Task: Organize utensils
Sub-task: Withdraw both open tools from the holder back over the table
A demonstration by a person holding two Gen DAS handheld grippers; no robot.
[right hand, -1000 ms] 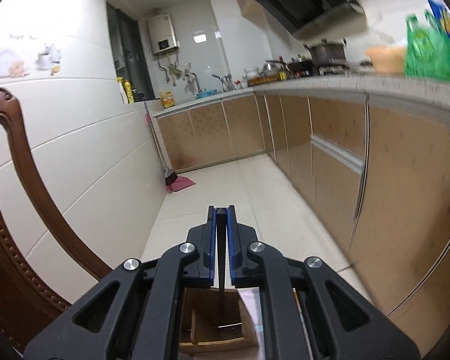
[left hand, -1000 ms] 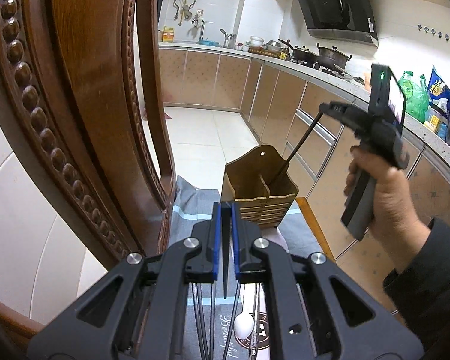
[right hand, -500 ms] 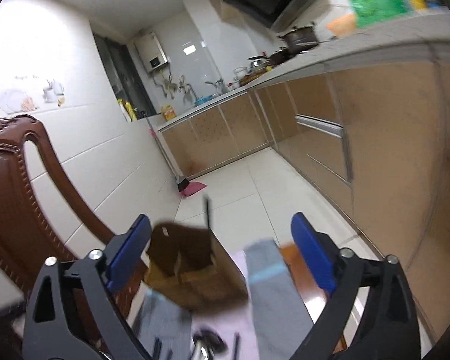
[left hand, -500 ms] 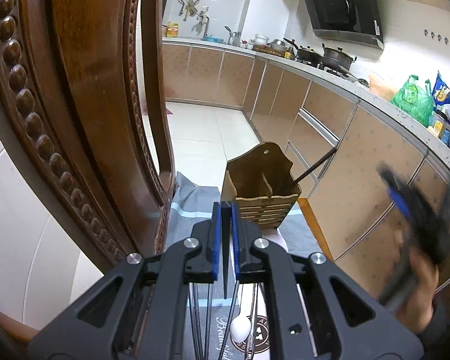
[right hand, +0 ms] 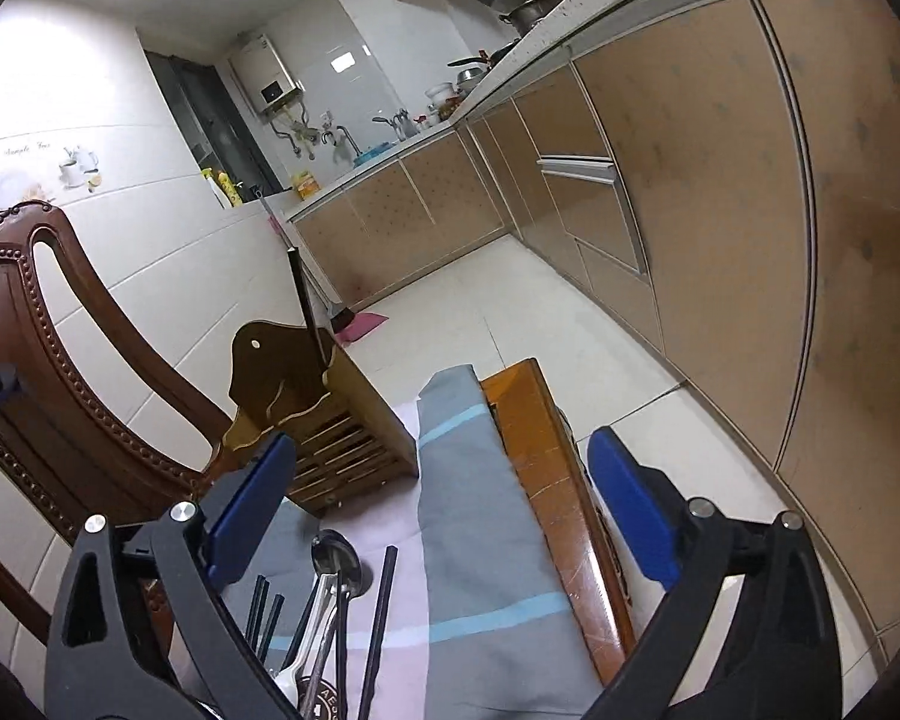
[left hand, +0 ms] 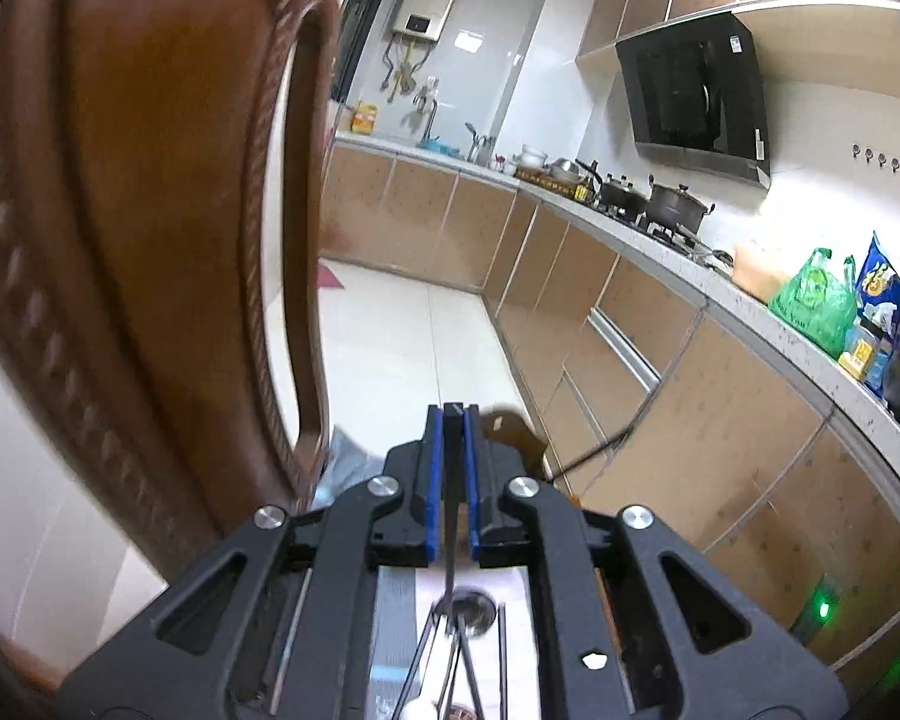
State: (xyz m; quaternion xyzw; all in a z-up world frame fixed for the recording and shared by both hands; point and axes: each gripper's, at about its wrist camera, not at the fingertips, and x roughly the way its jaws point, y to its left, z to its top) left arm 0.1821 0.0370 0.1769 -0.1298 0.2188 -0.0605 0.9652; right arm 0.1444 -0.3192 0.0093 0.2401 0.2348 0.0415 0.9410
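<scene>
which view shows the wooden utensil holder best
The right wrist view: the wooden utensil holder shows whole, one black chopstick standing in it. The left wrist view shows only its top edge behind the shut left gripper.

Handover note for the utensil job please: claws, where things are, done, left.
Left claw: shut on a black chopstick, held above the pile.
Right claw: open, empty, low over the pile.
Wooden holder: stands at the far end of the cloth-covered table, beside the chair. One chopstick already stands in it.
Loose pile: metal spoon and several black chopsticks on the cloth near the claws.
Done: one chopstick in the holder.
Left: drop in the left claw's chopstick, then the spoon and remaining chopsticks.
</scene>
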